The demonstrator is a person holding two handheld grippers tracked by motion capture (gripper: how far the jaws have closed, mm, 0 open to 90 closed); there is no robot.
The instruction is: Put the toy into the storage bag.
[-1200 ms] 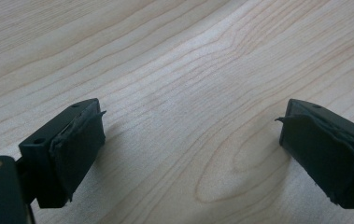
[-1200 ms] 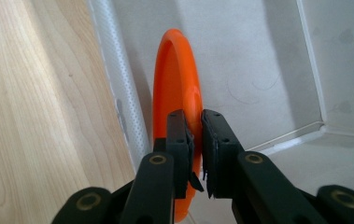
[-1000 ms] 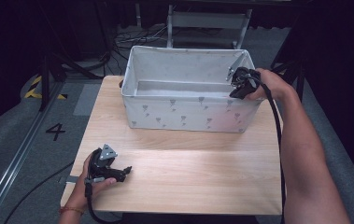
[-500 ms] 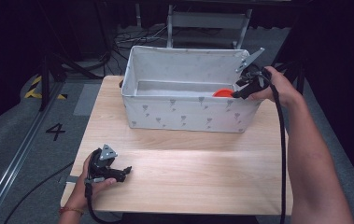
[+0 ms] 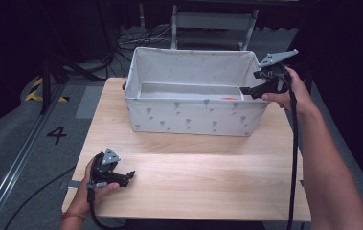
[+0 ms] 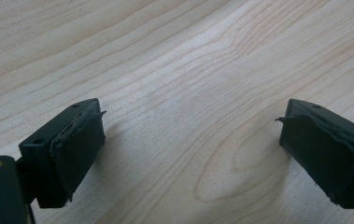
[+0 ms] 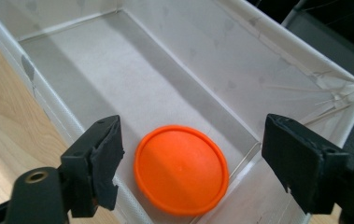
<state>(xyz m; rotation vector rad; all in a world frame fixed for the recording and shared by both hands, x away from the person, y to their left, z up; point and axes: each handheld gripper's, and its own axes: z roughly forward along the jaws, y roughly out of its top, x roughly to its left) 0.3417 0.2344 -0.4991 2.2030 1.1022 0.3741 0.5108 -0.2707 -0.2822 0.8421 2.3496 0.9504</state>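
Observation:
A white fabric bin (image 5: 193,115) stands at the back of the wooden table (image 5: 193,177). An orange disc (image 7: 180,168) lies flat on the bin's floor at its right end, a thin red sliver (image 5: 227,98) from above. My right gripper (image 5: 246,91) hovers over the bin's right rim. Its jaws have just been opening and stand wide apart (image 7: 193,135), with nothing between them and the disc below. My left gripper (image 5: 130,175) rests on the table near the front left corner, open (image 6: 188,126) over bare wood.
The bin's walls (image 7: 212,46) rise around the disc on three near sides. Behind the table stand a metal frame (image 5: 212,21) and loose cables (image 5: 131,36). A floor mark "4" (image 5: 57,135) lies to the left.
My right gripper has risen and drawn back to the right out of the bin while its jaws opened. The orange disc has come into view on the bin floor. The left hand kept still.

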